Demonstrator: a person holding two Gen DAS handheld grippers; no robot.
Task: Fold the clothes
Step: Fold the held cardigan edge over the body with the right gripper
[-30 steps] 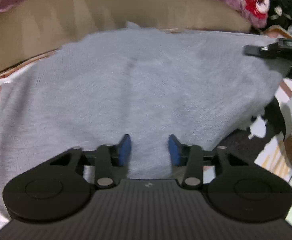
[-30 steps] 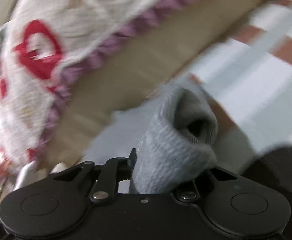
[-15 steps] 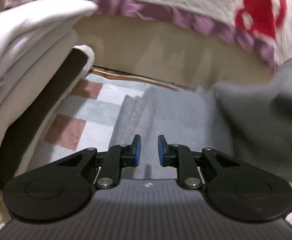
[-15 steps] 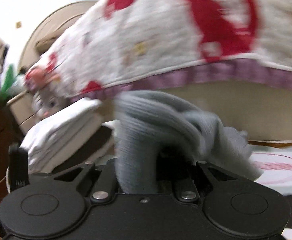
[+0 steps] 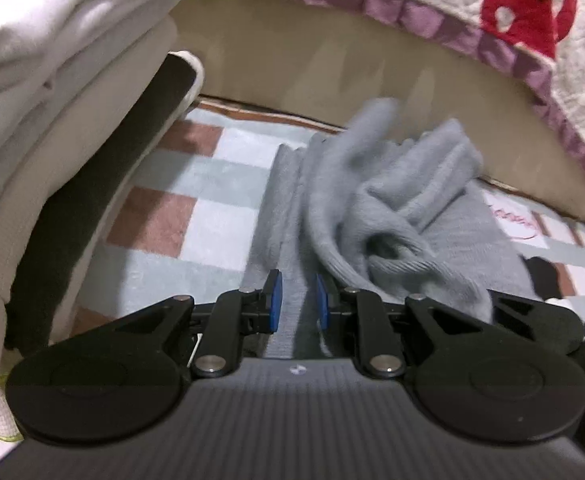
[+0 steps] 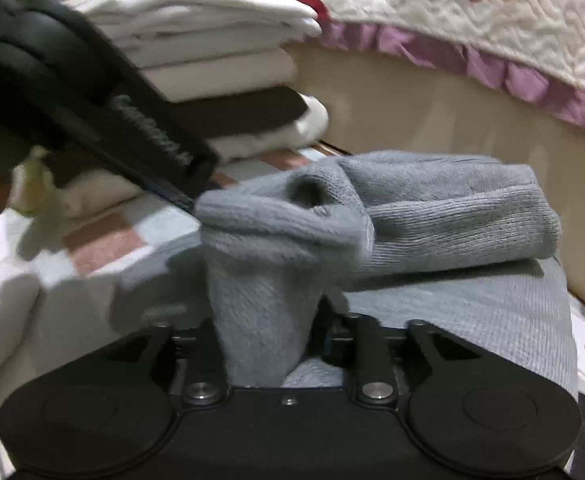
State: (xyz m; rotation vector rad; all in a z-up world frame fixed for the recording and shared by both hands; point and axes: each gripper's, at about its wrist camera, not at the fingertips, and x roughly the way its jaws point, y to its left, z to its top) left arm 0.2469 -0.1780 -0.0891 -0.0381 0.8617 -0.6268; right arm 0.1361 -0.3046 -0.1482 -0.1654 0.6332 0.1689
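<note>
Bare rug (image 5: 196,184) left of sweater (image 5: 392,208)

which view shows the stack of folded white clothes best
The right wrist view: the stack of folded white clothes shows its layered edges side-on, though the left gripper crosses it. The left wrist view crops it at the corner.
</note>
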